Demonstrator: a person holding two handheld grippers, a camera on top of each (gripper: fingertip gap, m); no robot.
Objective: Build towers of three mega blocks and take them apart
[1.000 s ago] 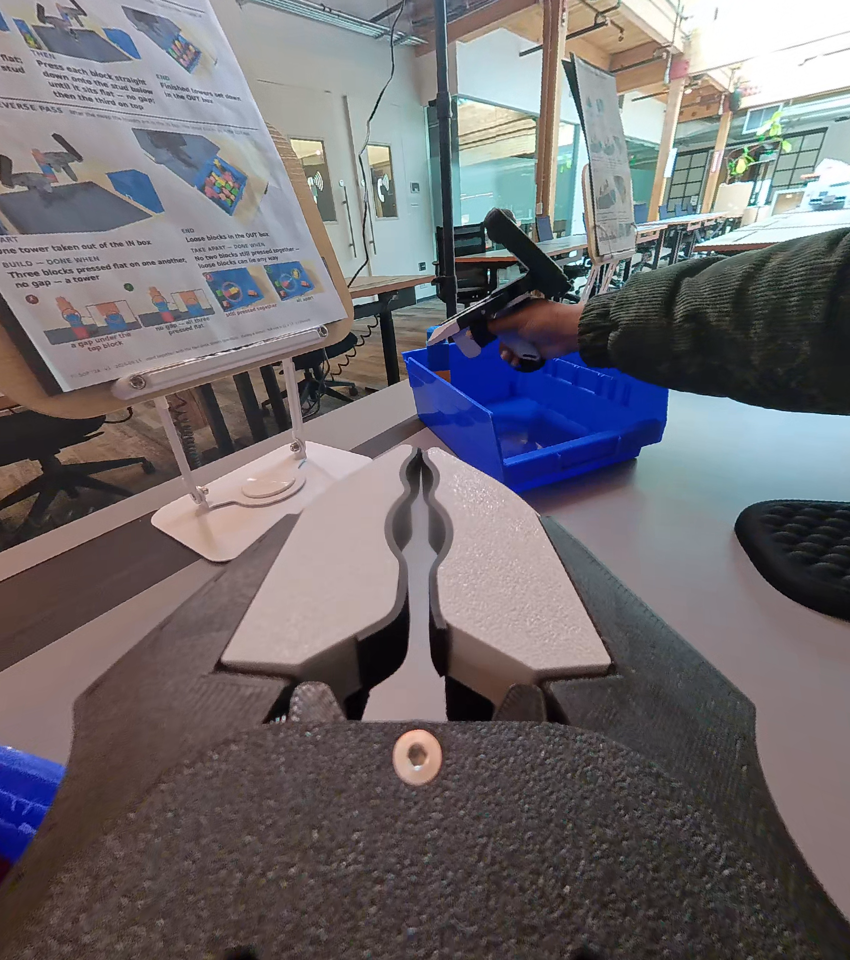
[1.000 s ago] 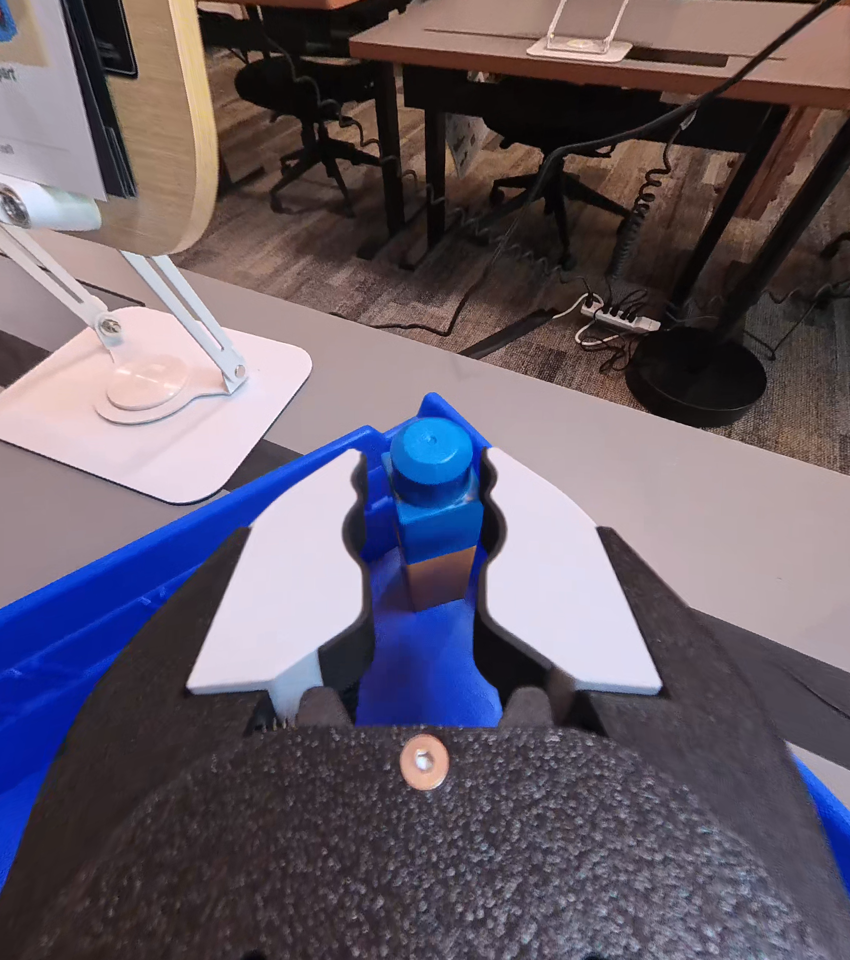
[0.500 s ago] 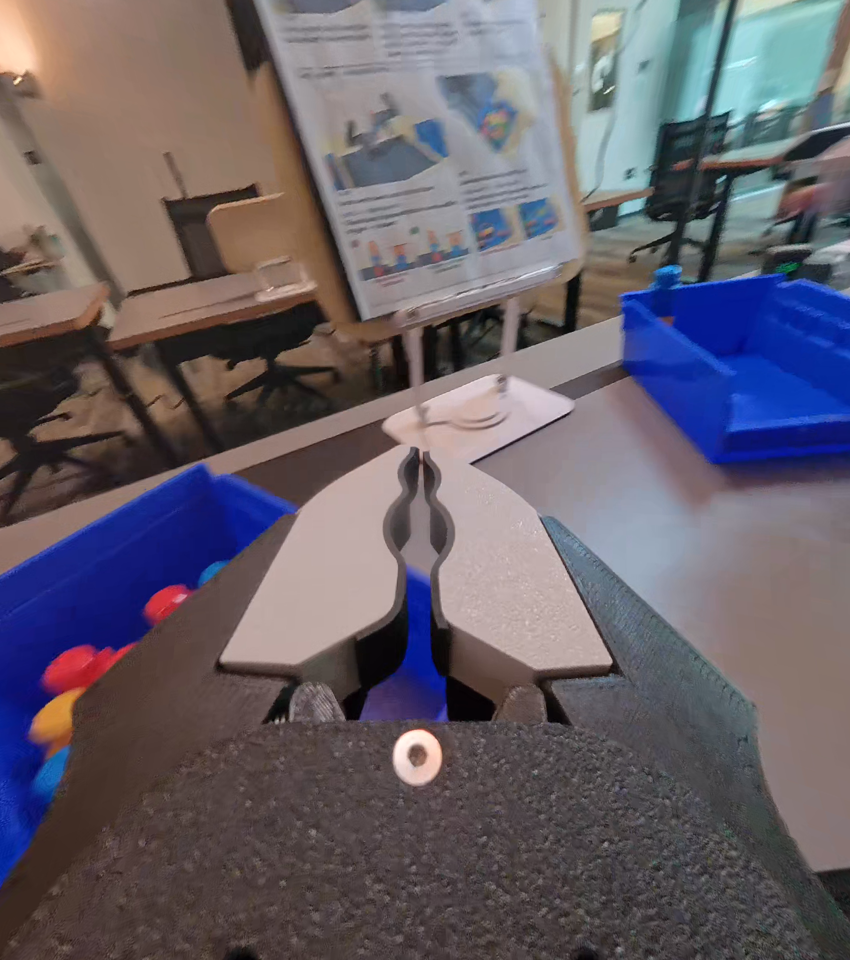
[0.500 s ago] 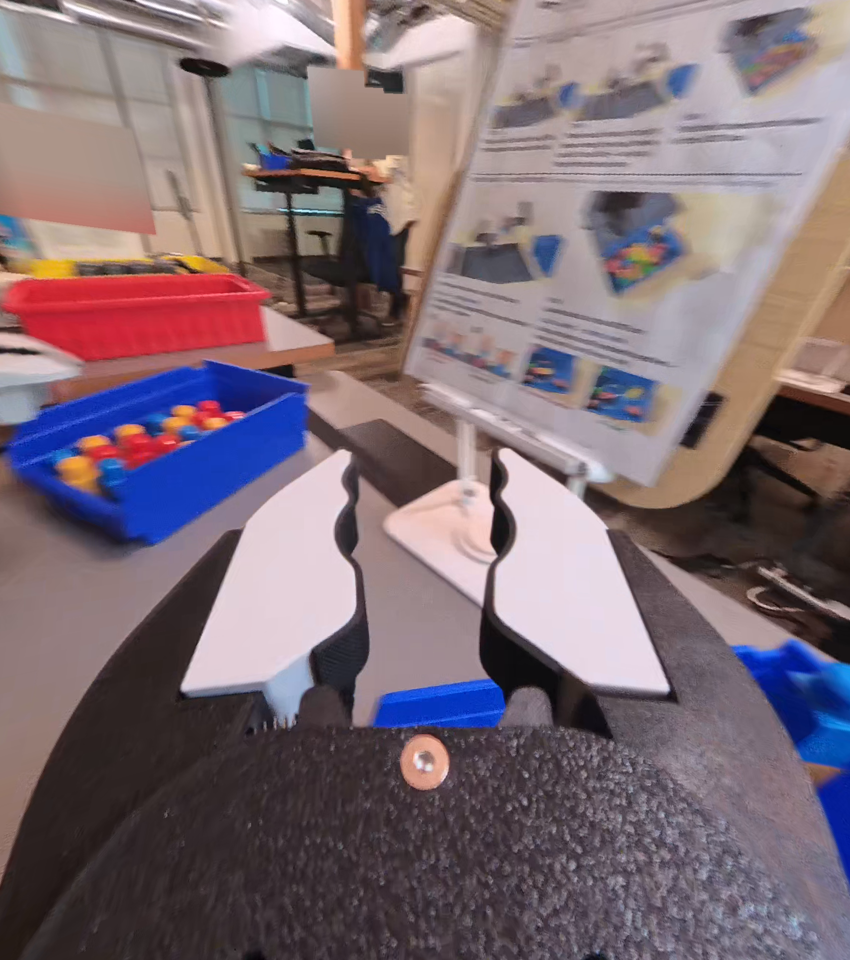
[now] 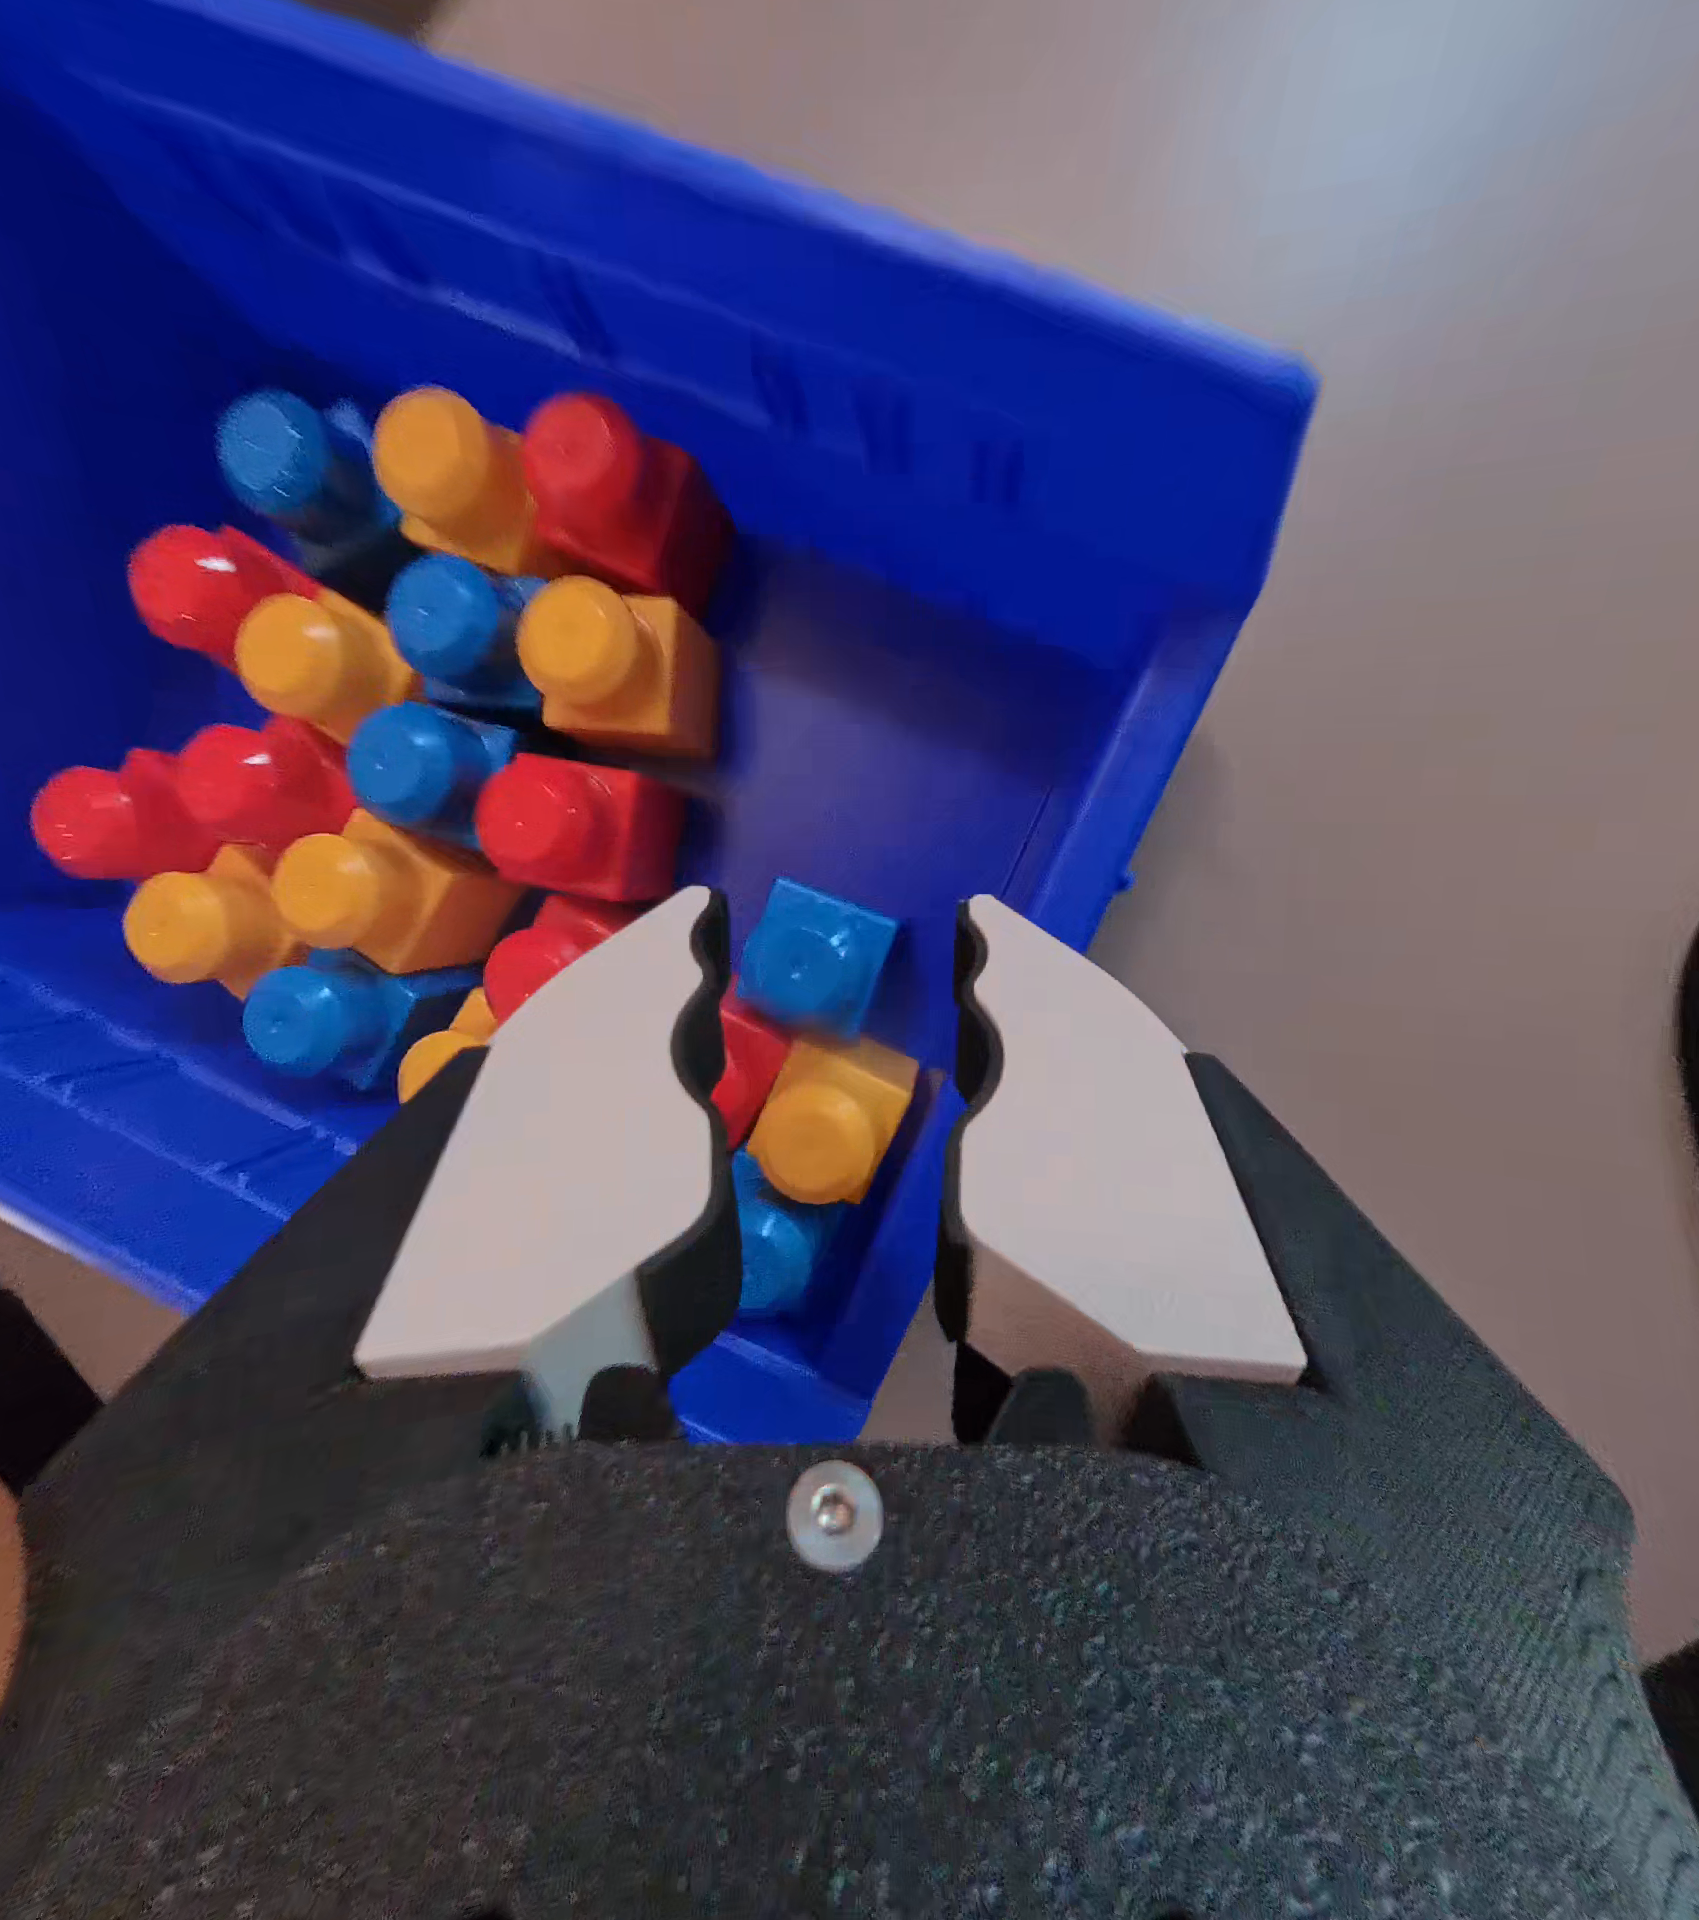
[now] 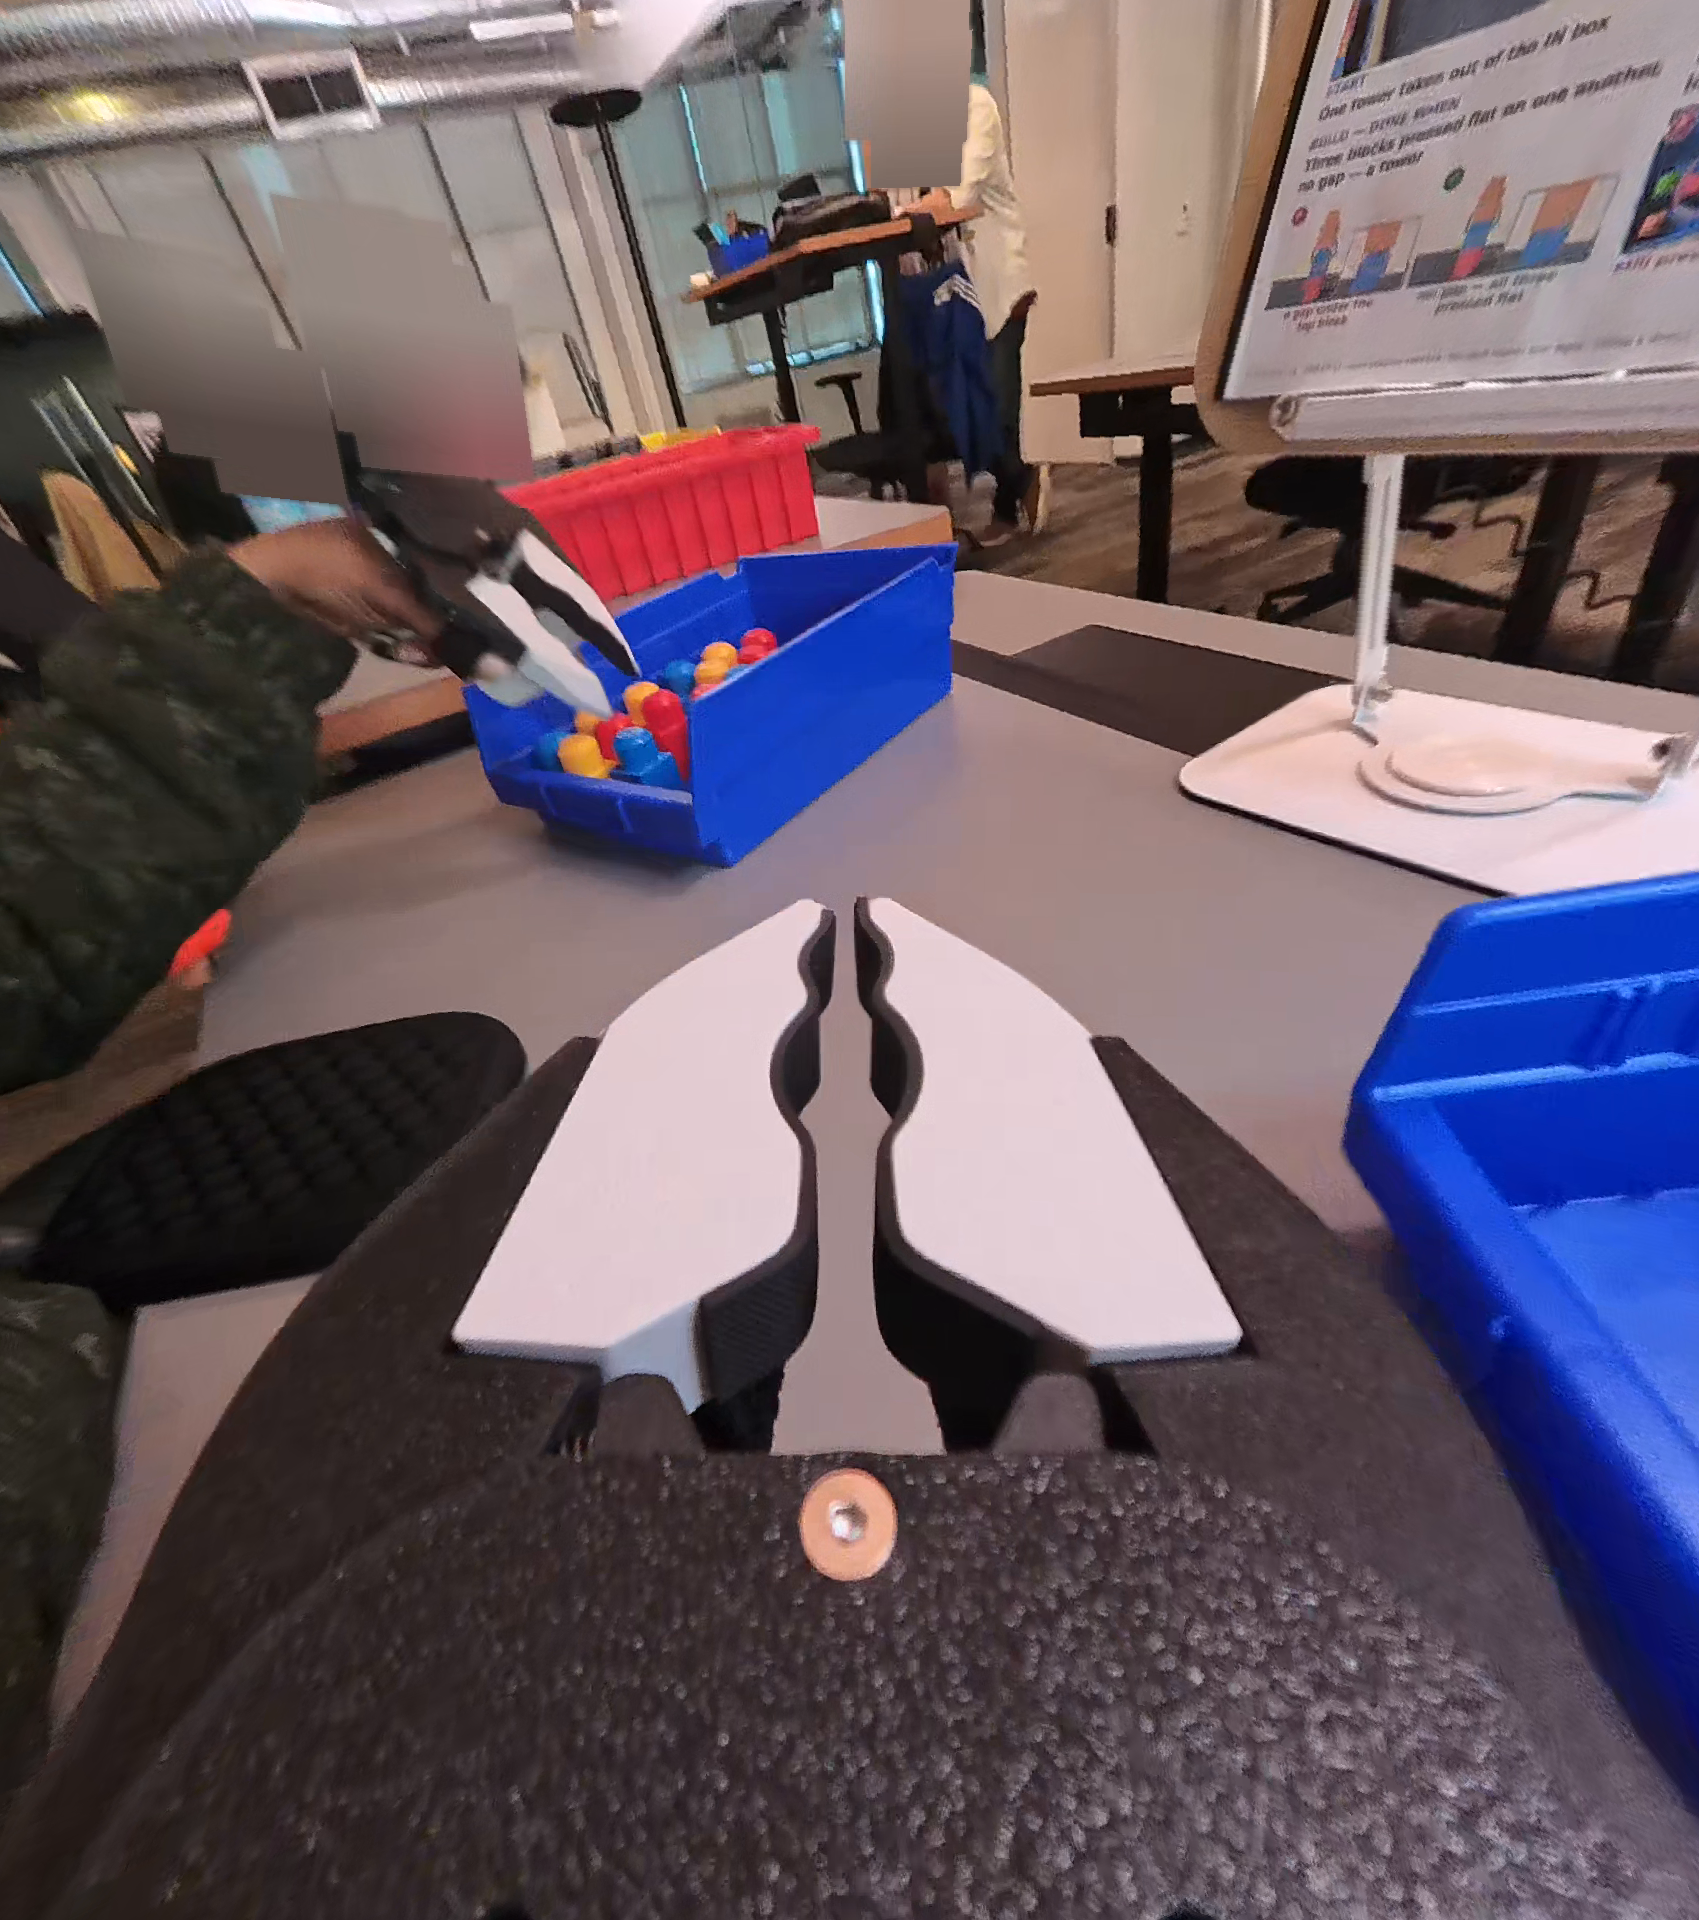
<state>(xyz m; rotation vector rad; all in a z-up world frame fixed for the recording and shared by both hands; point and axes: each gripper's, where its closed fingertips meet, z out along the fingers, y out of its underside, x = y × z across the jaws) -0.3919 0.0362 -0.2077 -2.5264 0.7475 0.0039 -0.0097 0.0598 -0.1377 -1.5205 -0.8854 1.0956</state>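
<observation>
**Grey table, two blue bins**

Grey table (image 6: 1084, 862) is shared by two bins. The left gripper (image 5: 832, 914) is held over the full bin (image 5: 928, 343), jaws spread above a blue block (image 5: 814, 971) among the towers (image 5: 429, 727). The right gripper (image 6: 845, 914), jaws nearly pressed together and holding nothing, is held beside the other bin (image 6: 1447, 1143).

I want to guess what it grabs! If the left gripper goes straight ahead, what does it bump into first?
Probably the blue block, which sits right between the open fingers of the left gripper, on top of a tower inside the blue bin. Depth is hard to judge, so an orange block beside it might touch too.
</observation>
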